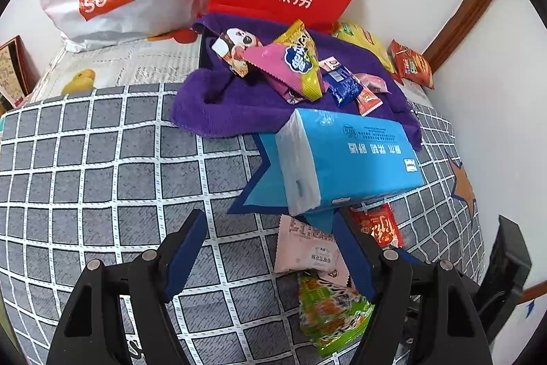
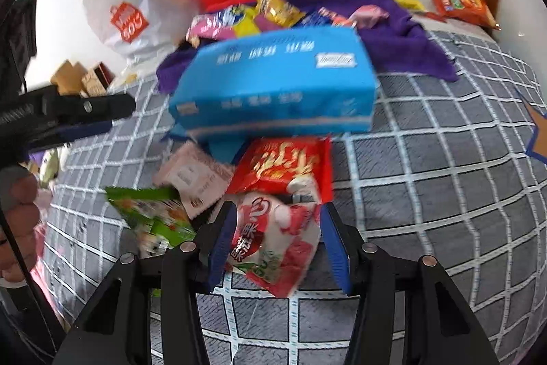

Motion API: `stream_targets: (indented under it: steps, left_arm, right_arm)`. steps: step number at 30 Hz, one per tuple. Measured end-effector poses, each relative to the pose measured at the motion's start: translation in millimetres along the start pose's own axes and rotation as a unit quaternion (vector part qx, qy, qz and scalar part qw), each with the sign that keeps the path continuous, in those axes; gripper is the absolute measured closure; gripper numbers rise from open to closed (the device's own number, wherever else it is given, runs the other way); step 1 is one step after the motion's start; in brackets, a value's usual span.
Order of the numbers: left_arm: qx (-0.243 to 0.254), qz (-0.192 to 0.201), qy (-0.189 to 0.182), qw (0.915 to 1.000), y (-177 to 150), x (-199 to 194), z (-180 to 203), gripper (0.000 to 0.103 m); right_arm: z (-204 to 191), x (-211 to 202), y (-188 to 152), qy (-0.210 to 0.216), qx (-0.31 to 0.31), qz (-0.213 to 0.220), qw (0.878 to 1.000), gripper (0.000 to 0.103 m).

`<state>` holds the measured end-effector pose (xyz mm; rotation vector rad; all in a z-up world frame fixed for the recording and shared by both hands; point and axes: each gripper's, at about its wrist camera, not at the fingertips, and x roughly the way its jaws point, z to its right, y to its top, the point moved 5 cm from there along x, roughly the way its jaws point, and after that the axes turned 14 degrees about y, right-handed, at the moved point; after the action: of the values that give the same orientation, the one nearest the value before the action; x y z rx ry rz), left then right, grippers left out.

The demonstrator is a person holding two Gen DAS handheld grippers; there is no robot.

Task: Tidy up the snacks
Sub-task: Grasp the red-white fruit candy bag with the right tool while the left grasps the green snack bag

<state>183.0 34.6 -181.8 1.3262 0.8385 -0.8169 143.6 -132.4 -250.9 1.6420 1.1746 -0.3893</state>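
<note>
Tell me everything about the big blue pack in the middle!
The blue tissue pack is a soft, shiny plastic brick, bright blue with white writing and a white end. It is sealed and lies flat on the checked bedcover, one end touching the purple towel, the other over a red snack bag. Neither gripper touches it.

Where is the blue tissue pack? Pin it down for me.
The blue tissue pack lies on the checked bedspread, centre-right in the left wrist view, just in front of the purple towel and behind the red snack packet.

Bright even light; right view motion-blurred; fisheye-bent, dark-vignetted edges.
</note>
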Motion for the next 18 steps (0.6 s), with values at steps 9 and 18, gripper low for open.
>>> stream_targets:
  steps: [9,18]
  left_arm:
    - [0.006,-0.011,-0.007,0.9999,-13.1,7.4,1.8,0.029]
    - [0.008,-0.037,-0.058,0.9976,-37.5,14.3,10.1,0.029]
  right_arm:
    - [-10.5,12.3,-6.8,-0.018,-0.049,-0.003,0.999,0.048]
    - [7.6,-12.8,-10.7,0.021,-0.019,0.001,1.0,0.073]
